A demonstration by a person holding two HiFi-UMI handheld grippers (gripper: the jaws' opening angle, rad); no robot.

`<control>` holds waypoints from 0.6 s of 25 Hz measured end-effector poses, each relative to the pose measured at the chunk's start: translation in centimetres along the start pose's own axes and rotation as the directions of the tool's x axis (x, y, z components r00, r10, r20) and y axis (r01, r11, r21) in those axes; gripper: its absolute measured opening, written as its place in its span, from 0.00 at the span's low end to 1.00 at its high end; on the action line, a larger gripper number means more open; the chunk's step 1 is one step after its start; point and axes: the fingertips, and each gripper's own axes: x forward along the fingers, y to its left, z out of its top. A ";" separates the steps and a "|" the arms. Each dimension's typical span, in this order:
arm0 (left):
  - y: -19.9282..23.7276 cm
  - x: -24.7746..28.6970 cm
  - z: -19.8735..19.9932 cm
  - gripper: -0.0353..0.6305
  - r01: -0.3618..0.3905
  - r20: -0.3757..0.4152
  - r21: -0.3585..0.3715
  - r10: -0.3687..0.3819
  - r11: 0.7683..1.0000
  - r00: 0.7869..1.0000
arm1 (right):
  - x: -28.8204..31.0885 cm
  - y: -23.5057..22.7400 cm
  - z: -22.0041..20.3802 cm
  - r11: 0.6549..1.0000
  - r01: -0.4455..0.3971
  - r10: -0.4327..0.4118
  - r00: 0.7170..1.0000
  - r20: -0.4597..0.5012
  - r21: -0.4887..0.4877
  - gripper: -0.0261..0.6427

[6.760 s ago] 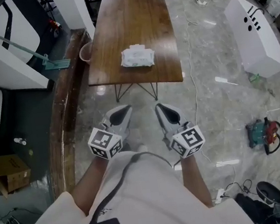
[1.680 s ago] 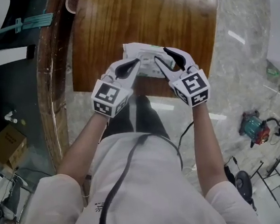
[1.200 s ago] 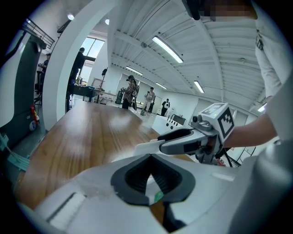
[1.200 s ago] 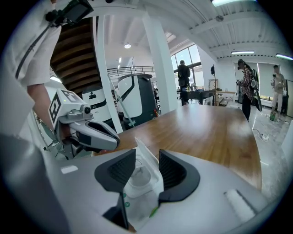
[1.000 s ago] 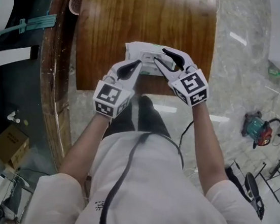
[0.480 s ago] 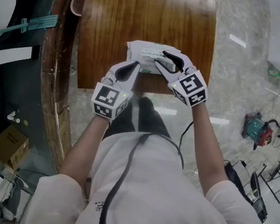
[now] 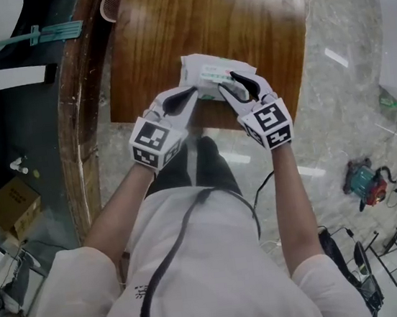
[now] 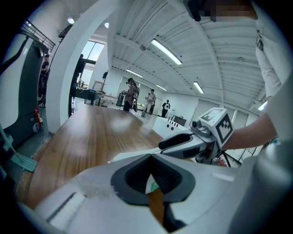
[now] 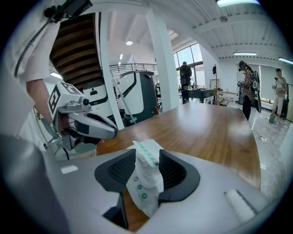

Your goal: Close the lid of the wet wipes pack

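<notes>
Two tongs meet the wet wipes pack (image 7: pixel 209 76).
Our right tongs (image 7: pixel 234 80) pinch its near-right end at the table (image 7: pixel 201 16) edge; our left tongs (image 7: pixel 191 92), closed and empty, sit just left of it.

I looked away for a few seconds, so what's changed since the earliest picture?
The person stepped up to the table and both grippers came forward to the wet wipes pack. The right gripper took hold of its near end and shifted it slightly. The left gripper stayed shut, beside the pack.
</notes>
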 end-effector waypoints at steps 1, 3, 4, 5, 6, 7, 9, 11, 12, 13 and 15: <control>0.0 -0.1 -0.1 0.06 -0.001 0.001 0.001 0.001 1.000 1.000 | 0.0 0.1 -0.1 1.000 0.000 0.000 1.000 -0.001 0.000 0.29; 0.0 -0.2 -0.3 0.06 -0.001 0.001 0.004 0.001 1.000 1.000 | 0.0 0.2 -0.3 1.000 0.000 0.000 1.000 -0.005 -0.002 0.29; 0.0 -0.3 -0.3 0.06 -0.001 0.000 0.004 0.001 1.000 1.000 | 0.0 0.3 -0.3 1.000 0.000 0.000 1.000 -0.007 -0.004 0.29; -0.1 -0.4 -0.3 0.06 -0.002 -0.001 0.004 0.002 1.000 1.000 | 0.0 0.3 -0.4 1.000 0.001 -0.001 1.000 -0.009 -0.006 0.29; -0.1 -0.4 -0.3 0.06 -0.002 -0.002 0.003 0.002 1.000 1.000 | -0.1 0.4 -0.4 1.000 0.001 -0.001 1.000 -0.012 -0.008 0.29; -0.1 -0.5 -0.4 0.06 -0.003 -0.002 0.003 0.003 1.000 1.000 | -0.1 0.5 -0.5 1.000 0.001 -0.001 1.000 -0.015 -0.010 0.29; -0.1 -0.7 -0.5 0.06 -0.004 -0.002 0.002 0.004 1.000 1.000 | -0.1 0.7 -0.6 1.000 0.001 -0.001 1.000 -0.021 -0.011 0.29; -0.1 -0.9 -0.6 0.06 -0.005 -0.002 0.001 0.005 1.000 1.000 | 0.0 0.9 -0.8 1.000 -0.002 0.002 1.000 -0.026 -0.012 0.29; -0.1 -1.0 -0.7 0.06 -0.006 -0.001 0.002 0.006 1.000 1.000 | 0.1 1.0 -0.8 1.000 -0.004 0.003 1.000 -0.029 -0.014 0.29; -0.1 -1.1 -0.7 0.06 -0.006 0.000 0.002 0.006 1.000 1.000 | 0.1 1.1 -0.9 1.000 -0.004 0.004 1.000 -0.031 -0.016 0.29; 0.0 -1.3 -0.7 0.06 -0.008 0.002 0.002 0.008 1.000 1.000 | 0.2 1.2 -1.1 1.000 -0.004 0.003 0.999 -0.041 -0.020 0.29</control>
